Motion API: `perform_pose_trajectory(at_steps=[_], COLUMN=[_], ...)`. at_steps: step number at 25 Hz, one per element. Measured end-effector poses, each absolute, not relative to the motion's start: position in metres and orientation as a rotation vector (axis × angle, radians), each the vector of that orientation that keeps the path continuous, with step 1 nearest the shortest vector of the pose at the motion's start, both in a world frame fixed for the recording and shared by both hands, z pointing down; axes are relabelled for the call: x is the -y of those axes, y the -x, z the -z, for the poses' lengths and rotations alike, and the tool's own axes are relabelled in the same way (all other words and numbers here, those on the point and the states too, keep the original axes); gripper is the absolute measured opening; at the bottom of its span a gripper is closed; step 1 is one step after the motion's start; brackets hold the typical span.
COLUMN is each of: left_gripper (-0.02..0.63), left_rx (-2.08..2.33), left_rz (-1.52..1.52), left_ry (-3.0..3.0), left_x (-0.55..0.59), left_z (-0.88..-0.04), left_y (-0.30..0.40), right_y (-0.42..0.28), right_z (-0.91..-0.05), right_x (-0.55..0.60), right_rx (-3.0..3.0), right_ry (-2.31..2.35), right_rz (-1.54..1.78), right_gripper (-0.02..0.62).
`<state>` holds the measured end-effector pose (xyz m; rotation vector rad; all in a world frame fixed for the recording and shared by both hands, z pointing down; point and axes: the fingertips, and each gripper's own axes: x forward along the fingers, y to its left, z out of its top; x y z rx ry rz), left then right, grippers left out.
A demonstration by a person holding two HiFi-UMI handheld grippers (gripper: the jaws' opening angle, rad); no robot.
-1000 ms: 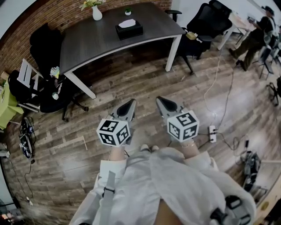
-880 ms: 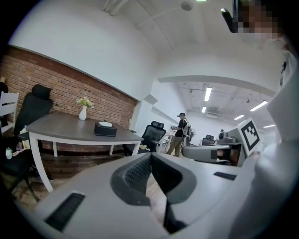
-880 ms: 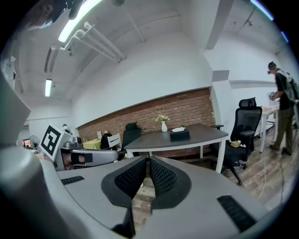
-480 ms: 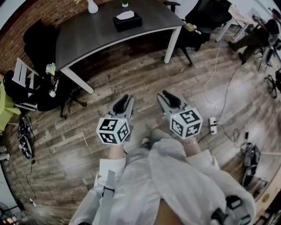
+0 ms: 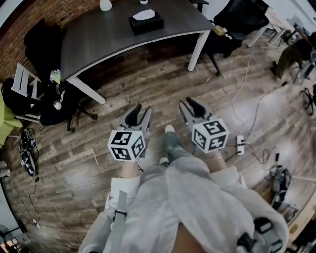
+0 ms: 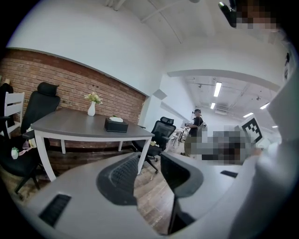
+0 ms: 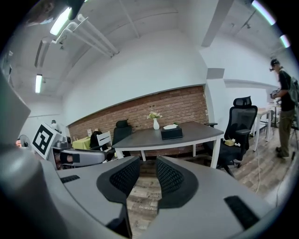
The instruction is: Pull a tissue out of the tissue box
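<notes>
A wood-plank floor (image 5: 148, 84) fills the head view, and at its top centre a dark tissue box (image 5: 146, 22) with a white tissue (image 5: 143, 15) poking out sits on a grey table (image 5: 94, 37). Mid-frame, the left gripper (image 5: 138, 109) and right gripper (image 5: 189, 104) hang over the floor, well apart from the box. The jaws of each have just been opening and stand apart with nothing between them.

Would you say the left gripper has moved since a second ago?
Yes: the left gripper edged forward, toward the table's white leg; its jaws have just been opening, nothing between them.
</notes>
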<state>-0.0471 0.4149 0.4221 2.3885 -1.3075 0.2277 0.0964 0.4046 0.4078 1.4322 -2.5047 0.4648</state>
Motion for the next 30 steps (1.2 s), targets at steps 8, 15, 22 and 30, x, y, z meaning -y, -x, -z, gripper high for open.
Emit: perform_pose_trajectory(at_steps=[8,15,22,30], left_gripper=[0.132,0.132,0.132,0.132], left_rx=[1.377,1.412,1.437,1.437], left_rz=[-0.230,-0.215,-0.213,-0.249], left_ry=[-2.367,-2.374,-2.365,-2.321], left_x=[-0.320,-0.240,-0.188,-0.160], left_z=[-0.413,-0.399,-0.396,-0.409], left_y=[0.048,0.032,0.014,0.014], right_y=[-0.104,-0.114,-0.131,-0.136], right_z=[-0.400,-0.389,-0.390,-0.412], right_x=[-0.302,-0.221,-0.168,-0.139], right_rx=[2.530,2.565,2.567,2.553], right_ry=[-1.403,-1.350,-1.314,-1.275], right_rz=[-0.470,-0.428,-0.428,-0.528], right_gripper=[0.087,0.087,0.087,0.087])
